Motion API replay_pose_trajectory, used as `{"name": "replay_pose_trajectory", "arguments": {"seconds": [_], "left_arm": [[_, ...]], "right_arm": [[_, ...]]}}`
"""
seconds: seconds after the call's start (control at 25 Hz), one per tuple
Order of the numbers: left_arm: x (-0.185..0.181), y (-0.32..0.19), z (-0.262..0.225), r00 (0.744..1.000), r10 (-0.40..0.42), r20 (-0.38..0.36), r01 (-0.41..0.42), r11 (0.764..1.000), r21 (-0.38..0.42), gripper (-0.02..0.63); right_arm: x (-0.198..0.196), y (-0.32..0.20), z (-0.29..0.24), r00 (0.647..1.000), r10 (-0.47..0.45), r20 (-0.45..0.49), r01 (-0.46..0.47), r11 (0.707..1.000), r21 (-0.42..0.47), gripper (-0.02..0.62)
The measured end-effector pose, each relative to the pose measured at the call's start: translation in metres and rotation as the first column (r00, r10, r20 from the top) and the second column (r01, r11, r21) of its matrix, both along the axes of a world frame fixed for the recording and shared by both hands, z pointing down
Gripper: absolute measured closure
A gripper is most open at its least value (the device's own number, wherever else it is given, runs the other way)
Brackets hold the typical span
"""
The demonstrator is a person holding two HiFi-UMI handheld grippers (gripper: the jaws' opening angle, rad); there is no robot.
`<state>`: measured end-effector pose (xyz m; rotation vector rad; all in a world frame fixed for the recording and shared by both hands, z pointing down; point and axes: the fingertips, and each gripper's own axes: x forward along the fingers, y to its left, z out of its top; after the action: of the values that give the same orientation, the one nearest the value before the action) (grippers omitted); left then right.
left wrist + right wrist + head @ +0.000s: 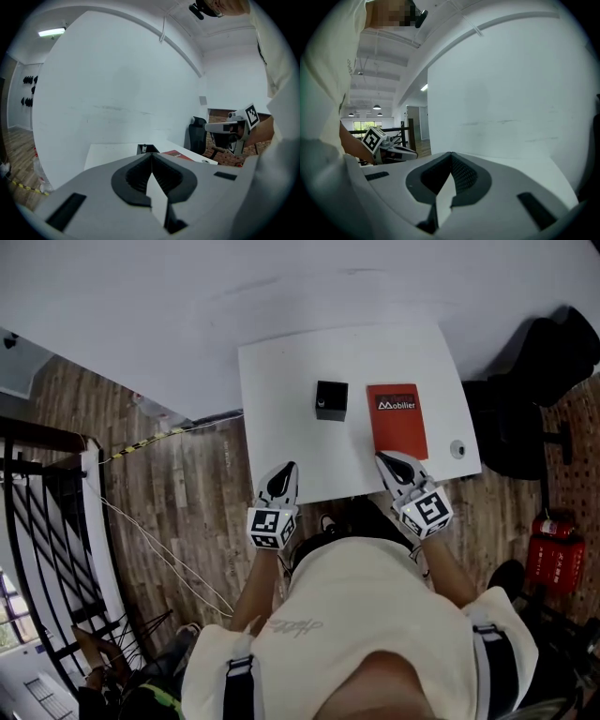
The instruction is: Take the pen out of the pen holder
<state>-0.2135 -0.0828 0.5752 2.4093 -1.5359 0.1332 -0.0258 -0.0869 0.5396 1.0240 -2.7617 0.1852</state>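
A small black square pen holder [330, 399] stands near the middle of the white table [281, 390]. In the left gripper view the holder [146, 149] shows just beyond my jaws, with a pen tip [144, 147] poking up inside it. My left gripper [290, 466] is at the table's near edge, short of the holder, shut and empty. My right gripper [382, 457] hovers over the near end of a red book [397, 420], also shut with nothing in it. Each gripper view shows the other gripper off to the side.
A small round white object [457, 448] lies at the table's right edge. A black office chair [539, 362] stands to the right, with a red fire extinguisher [555, 554] nearer. A black railing [37, 521] and cables are on the wooden floor at left.
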Motion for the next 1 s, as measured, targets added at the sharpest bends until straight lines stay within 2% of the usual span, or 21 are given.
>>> {"name": "replay_pose_trajectory", "arguments": {"seconds": [0.16,0.52,0.8,1.0], "left_arm": [[0.007,-0.021,-0.009,1.000,0.001,0.021,-0.001,1.000,-0.007,0.586],[0.027,-0.075,-0.026,0.999,-0.009,0.053,0.009,1.000,-0.003,0.586],[0.041,-0.098,-0.020,0.997,-0.042,0.063,0.044,0.998,-0.034,0.585],[0.047,-0.108,-0.015,0.998,-0.035,0.060,0.038,0.998,-0.045,0.584]], "right_arm": [[0.006,-0.026,0.003,1.000,-0.003,0.017,0.004,1.000,-0.015,0.589],[0.005,-0.088,-0.006,0.995,-0.087,0.047,0.087,0.996,0.006,0.589],[0.012,-0.109,0.006,0.987,-0.155,0.051,0.156,0.988,-0.015,0.589],[0.008,-0.115,0.011,0.980,-0.196,0.037,0.197,0.980,-0.026,0.589]]}}
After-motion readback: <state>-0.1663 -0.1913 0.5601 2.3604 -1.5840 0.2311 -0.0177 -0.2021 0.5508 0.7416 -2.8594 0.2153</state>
